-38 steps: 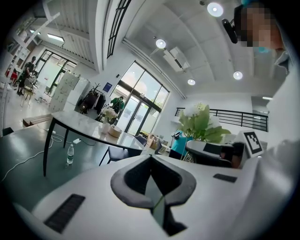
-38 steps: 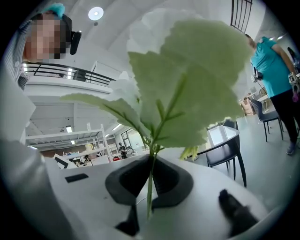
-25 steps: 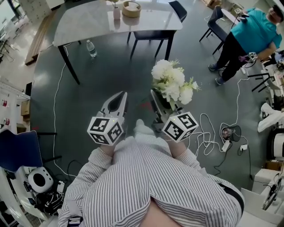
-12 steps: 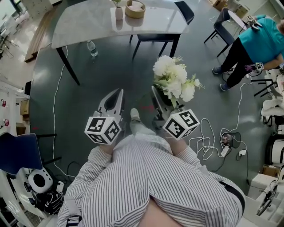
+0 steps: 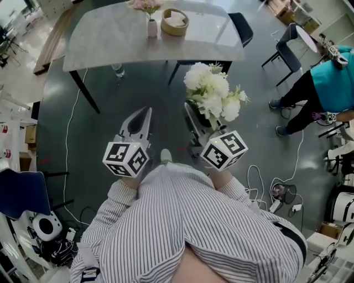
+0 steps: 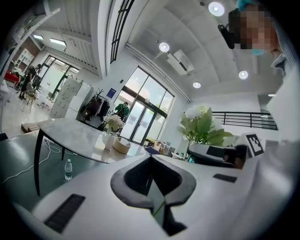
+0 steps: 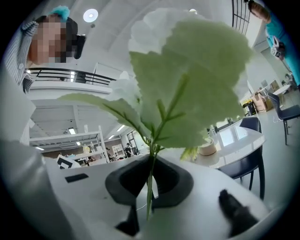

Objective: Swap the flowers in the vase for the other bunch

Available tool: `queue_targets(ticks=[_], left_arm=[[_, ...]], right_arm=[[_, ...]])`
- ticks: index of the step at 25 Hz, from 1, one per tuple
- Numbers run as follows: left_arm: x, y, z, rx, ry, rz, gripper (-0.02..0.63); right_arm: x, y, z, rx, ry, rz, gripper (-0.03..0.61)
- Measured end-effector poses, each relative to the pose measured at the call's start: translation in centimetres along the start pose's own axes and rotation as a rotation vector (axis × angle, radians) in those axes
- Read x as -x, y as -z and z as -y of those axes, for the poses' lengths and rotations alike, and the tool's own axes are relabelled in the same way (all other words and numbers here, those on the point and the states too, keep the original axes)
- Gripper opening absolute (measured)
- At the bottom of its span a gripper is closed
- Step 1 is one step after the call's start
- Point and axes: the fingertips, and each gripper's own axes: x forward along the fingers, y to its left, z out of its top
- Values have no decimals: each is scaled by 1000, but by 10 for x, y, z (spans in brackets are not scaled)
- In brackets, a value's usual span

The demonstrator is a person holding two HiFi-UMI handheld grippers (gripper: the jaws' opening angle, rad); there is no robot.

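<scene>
Right gripper (image 7: 150,182) was clenched on the stem of the white bunch (image 5: 213,97), blooms up, prob. to keep them unbent. Left gripper (image 6: 152,187) was closed & empty, I think kept free for the pink flowers (image 5: 145,5) in the vase (image 5: 152,27), on the table (image 5: 99,38) well ahead.

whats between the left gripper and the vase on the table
Head view: only bare floor and tabletop; a water bottle stands just left of that line.

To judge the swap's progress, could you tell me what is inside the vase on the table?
Pink flowers stand in the white vase; its wall hides their stems. The right gripper holds the white bunch.
</scene>
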Motion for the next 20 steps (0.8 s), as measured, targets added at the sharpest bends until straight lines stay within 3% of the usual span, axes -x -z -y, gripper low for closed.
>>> queue_targets(ticks=[9,20], left_arm=[[-75,-18,-20,-8,-30,14,12],[-102,-12,-26,8,-32,-26,12]], right_arm=[[-51,-32,60,29,-23,0,23],[-64,-25,86,-7,0,-33,23]])
